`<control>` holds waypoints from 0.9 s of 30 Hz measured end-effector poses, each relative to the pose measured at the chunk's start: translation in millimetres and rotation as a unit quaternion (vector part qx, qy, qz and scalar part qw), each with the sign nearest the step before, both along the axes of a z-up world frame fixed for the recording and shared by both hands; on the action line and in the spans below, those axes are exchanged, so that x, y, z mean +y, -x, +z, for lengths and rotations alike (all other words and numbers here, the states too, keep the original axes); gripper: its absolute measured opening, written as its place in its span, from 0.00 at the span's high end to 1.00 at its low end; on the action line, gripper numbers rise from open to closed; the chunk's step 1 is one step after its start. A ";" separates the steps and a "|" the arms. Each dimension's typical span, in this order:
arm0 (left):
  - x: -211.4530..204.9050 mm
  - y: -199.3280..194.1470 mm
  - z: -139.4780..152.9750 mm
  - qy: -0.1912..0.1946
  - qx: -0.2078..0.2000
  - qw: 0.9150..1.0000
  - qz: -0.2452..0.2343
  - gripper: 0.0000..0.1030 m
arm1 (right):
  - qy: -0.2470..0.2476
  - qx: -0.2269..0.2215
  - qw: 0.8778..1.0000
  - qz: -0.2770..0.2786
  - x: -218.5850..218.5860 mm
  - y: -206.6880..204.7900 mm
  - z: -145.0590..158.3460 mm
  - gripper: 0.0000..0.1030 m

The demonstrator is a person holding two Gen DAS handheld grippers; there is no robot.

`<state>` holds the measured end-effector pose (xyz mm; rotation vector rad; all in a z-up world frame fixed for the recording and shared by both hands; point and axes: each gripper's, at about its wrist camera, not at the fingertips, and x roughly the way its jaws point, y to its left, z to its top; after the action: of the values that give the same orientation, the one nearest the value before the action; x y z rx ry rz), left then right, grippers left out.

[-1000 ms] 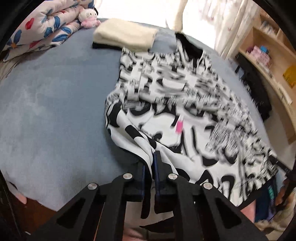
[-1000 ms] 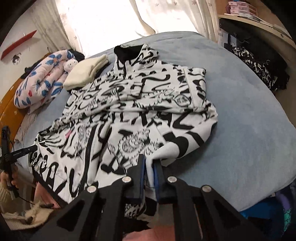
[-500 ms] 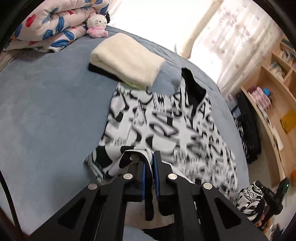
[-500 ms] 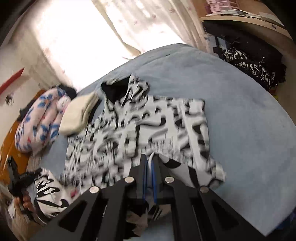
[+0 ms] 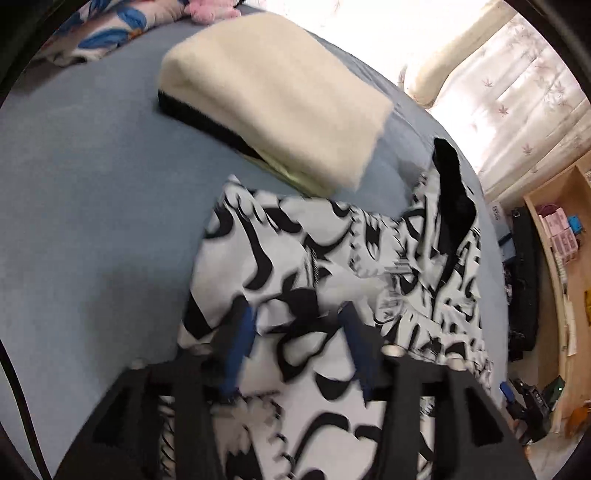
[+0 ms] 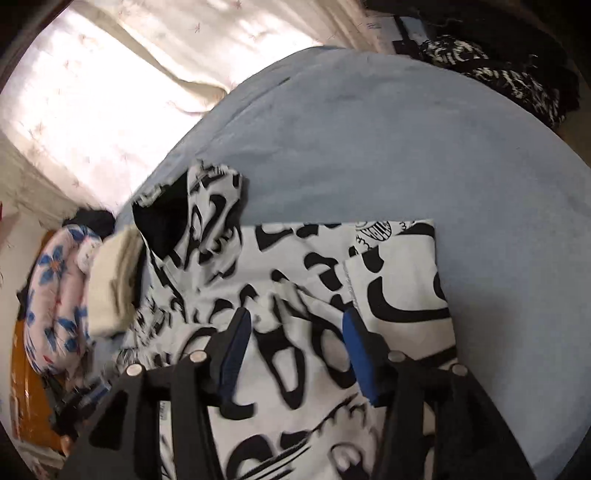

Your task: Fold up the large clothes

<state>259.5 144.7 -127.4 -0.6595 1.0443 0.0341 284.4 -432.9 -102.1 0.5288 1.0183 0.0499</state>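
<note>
Here, what the two wrist views show:
Garment: a black-and-white printed jacket [image 5: 314, 266] lies on the blue-grey bed cover [image 5: 92, 229], folded over on itself, with its black-lined collar [image 5: 452, 192] pointing toward the window side
Garment in right view: the same jacket [image 6: 388, 280] shows a straight folded edge at its far side, and the collar [image 6: 166, 221] is at the upper left of it
Left gripper: the left gripper [image 5: 295, 321] has just been opening; its jaws now stand apart above the printed cloth, which lies loose between and under them, and the blue pads [image 5: 240, 343] do not press on it
Right gripper: the right gripper [image 6: 295, 325] has also just been opening; its jaws are spread, the folded cloth is below and between them, and the blue pads [image 6: 360, 354] are clear of it
Grip: released on both sides, nothing is grasped
Neighbour on the bed: a folded cream fleece garment [image 5: 273, 92] with a dark underside lies just beyond the jacket, near its far left corner; whether they touch I cannot tell
Bedding: a rolled floral quilt [image 6: 59, 302] lies at the head side, and a pink plush toy [image 5: 210, 9] is only partly visible at the upper edge of the left view
Window: pale curtains [image 6: 110, 74] with strong light behind
Side of the room: wooden shelves [image 5: 561, 258] at the right, dark clothes [image 6: 517, 74] beside the bed
Sharpness: both views are a little blurred
</note>
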 end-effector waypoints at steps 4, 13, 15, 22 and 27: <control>6.0 -9.9 -2.9 -0.011 -0.022 1.000 -0.016 0.41 | 0.040 0.027 0.998 0.035 6.0 -9.5 -20.8 0.49; -16.5 -39.4 -14.2 -0.101 -0.026 0.983 -0.154 0.41 | 0.087 0.067 0.986 0.121 22.7 -44.2 -57.1 0.49; -24.0 -47.4 -19.3 -0.122 -0.016 0.978 -0.168 0.41 | 0.083 0.067 0.986 0.126 22.3 -46.4 -60.4 0.49; -55.6 -60.8 -35.5 -0.136 -0.009 0.967 -0.215 0.69 | 0.079 0.054 0.985 0.145 27.6 -41.3 -61.4 0.67; -71.1 -53.8 -28.8 -0.189 -0.021 0.965 -0.182 0.93 | 0.148 0.041 0.976 0.153 48.1 -28.0 -55.1 0.95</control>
<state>313.3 73.6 -156.2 -0.1163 1.0675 -0.0990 312.4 -384.8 -157.2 0.0998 1.1585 0.1481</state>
